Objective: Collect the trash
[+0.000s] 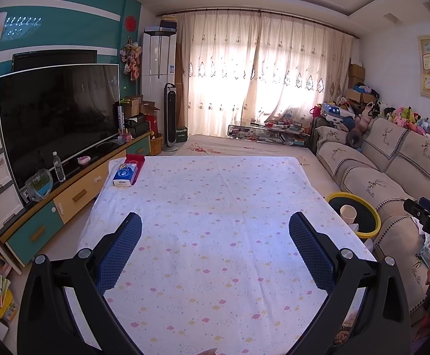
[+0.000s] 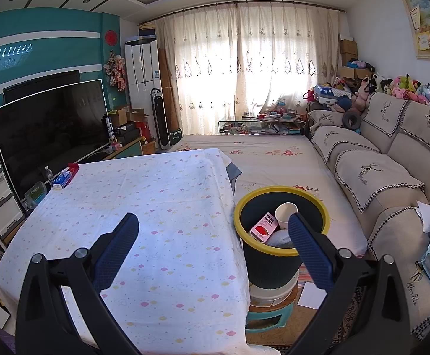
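left gripper [image 1: 215,236] fingers wide, empty, over counter [image 1: 215,195] middle | right gripper [image 2: 213,235] fingers wide, empty, at counter's right edge | trash bin [image 2: 280,190] beside that edge holds milk carton [image 2: 263,226], paper cup [image 2: 285,211] | risk: bin perched on stacked stools, likely tips if nudged

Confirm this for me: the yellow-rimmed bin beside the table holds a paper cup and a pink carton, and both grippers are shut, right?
Not quite: the left gripper and right gripper are open and empty, as each wrist view shows. The bin does hold the paper cup and pink carton.
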### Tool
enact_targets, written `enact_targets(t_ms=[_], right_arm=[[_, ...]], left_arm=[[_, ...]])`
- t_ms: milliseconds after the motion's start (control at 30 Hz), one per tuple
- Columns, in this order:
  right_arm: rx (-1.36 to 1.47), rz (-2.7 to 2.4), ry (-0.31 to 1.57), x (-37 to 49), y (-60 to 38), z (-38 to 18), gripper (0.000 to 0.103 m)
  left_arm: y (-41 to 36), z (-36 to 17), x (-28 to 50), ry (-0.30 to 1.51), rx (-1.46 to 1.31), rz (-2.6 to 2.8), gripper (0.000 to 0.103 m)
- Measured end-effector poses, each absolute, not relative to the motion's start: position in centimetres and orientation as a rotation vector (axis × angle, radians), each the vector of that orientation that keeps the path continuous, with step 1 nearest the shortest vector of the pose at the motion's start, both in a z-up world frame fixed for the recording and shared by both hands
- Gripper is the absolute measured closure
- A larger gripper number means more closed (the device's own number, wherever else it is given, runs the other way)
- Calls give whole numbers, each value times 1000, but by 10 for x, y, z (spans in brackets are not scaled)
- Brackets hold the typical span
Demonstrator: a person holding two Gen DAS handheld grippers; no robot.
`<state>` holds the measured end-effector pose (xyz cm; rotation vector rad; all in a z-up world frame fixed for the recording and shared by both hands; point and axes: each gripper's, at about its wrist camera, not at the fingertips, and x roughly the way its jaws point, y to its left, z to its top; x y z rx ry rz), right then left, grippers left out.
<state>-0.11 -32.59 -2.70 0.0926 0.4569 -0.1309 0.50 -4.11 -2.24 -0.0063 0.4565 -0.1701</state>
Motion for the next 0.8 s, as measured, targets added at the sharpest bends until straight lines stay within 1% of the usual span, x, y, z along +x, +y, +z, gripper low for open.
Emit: enact_targets(t_ms=[800], right_arm=[[96,-129,458,-1,-324,-29,7]], left_arm=[[-44,-26,6,467,-9,-171,5]])
